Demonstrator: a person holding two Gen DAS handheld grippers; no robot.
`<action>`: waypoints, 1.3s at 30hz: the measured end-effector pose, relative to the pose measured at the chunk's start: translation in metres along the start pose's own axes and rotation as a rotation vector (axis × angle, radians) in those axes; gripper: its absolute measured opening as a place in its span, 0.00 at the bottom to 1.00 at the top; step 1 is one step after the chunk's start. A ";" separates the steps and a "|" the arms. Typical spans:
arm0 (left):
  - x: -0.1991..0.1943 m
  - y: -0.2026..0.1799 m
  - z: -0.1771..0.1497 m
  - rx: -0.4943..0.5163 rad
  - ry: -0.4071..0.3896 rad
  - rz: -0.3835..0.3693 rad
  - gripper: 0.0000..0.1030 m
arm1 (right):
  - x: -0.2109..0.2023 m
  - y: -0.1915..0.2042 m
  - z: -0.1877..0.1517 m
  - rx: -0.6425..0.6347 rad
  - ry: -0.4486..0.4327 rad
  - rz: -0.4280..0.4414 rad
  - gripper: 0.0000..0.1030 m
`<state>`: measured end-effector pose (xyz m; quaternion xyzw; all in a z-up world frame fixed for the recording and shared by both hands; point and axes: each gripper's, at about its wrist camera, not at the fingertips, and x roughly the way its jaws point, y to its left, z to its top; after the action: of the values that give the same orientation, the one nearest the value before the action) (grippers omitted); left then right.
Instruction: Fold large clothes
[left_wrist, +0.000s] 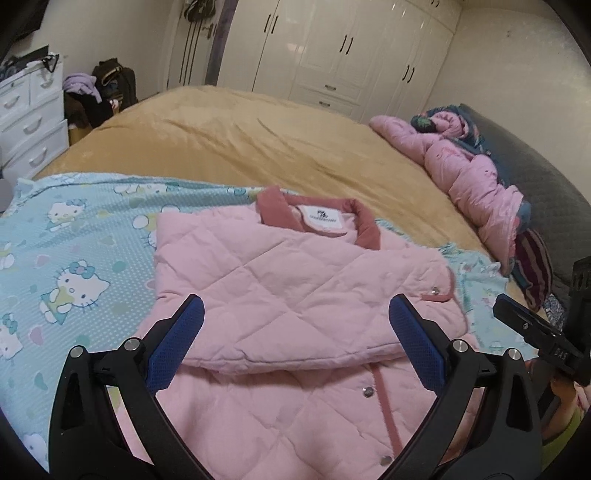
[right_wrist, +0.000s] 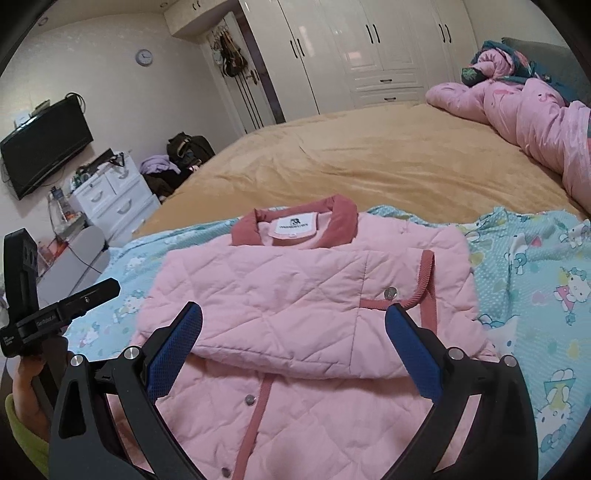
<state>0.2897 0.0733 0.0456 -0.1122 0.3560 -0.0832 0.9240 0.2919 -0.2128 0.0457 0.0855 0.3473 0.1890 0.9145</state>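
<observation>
Both left tongs (left_wrist: 295, 332) and right tongs (right_wrist: 293, 338) hang wide open, gripping nothing, above the pink quilted jacket (left_wrist: 280, 288), which lies half-folded ahead of them on the bed (left_wrist: 258, 147), likely released so the fold settles.

Soft, even indoor light ahead of my grippers, hardly a shadow. Glare streaks the glossy wardrobe doors (left_wrist: 343, 48) far beyond my fingers. Fisheye bends both views, corners go black, and fabric nearest me looks slightly soft.
</observation>
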 end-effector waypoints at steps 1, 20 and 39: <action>-0.007 -0.003 -0.001 0.003 -0.011 0.002 0.91 | -0.005 0.001 -0.001 -0.003 -0.004 0.004 0.96; -0.098 -0.027 -0.035 0.046 -0.112 0.015 0.91 | -0.088 0.016 -0.026 -0.032 -0.082 0.036 0.96; -0.156 -0.004 -0.091 0.007 -0.084 0.066 0.91 | -0.144 0.017 -0.071 -0.067 -0.057 0.029 0.96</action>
<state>0.1135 0.0926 0.0807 -0.1005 0.3199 -0.0491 0.9408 0.1409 -0.2542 0.0846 0.0652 0.3132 0.2114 0.9236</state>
